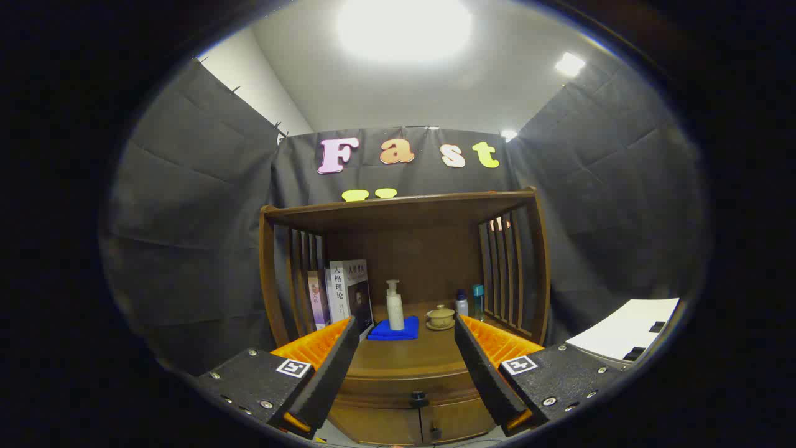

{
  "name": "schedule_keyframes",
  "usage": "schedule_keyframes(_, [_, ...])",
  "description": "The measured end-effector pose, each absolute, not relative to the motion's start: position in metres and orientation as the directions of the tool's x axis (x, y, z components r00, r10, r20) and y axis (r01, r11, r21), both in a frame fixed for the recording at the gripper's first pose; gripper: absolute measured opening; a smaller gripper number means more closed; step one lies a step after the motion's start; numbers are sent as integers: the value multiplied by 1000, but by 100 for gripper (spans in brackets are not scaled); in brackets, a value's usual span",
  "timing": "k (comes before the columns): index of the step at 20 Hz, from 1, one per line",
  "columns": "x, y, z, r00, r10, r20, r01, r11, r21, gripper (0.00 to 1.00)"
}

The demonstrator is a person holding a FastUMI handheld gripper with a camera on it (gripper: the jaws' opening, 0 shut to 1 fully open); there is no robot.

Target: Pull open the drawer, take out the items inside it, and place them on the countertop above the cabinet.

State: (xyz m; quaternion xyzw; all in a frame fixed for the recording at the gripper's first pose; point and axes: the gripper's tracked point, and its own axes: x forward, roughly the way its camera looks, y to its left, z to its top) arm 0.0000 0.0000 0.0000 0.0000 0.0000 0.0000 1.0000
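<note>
A brown wooden cabinet stands ahead of me, with a hutch shelf over its countertop. The drawer front under the countertop is closed and carries a small dark knob. Below it are two cupboard doors. My gripper is open, its fingers spread wide to either side of the countertop, with nothing between them. It hangs some way back from the cabinet, and the knob lies low between the fingers. The drawer's contents are hidden.
On the countertop sit a white pump bottle on a folded blue cloth, a lidded tea cup on a saucer, two small bottles at the right and several books at the left. A white board lies to the right.
</note>
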Motion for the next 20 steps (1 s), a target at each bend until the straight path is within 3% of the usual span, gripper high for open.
schedule_keyframes(8, [17,19,-46,991,74,-110,-77,997,-28,96])
schedule_keyframes(16, [26,32,-52,981,143,-132,-144,990,1,96])
schedule_keyframes(20, [34,23,-59,980,128,-150,-148,980,-134,96])
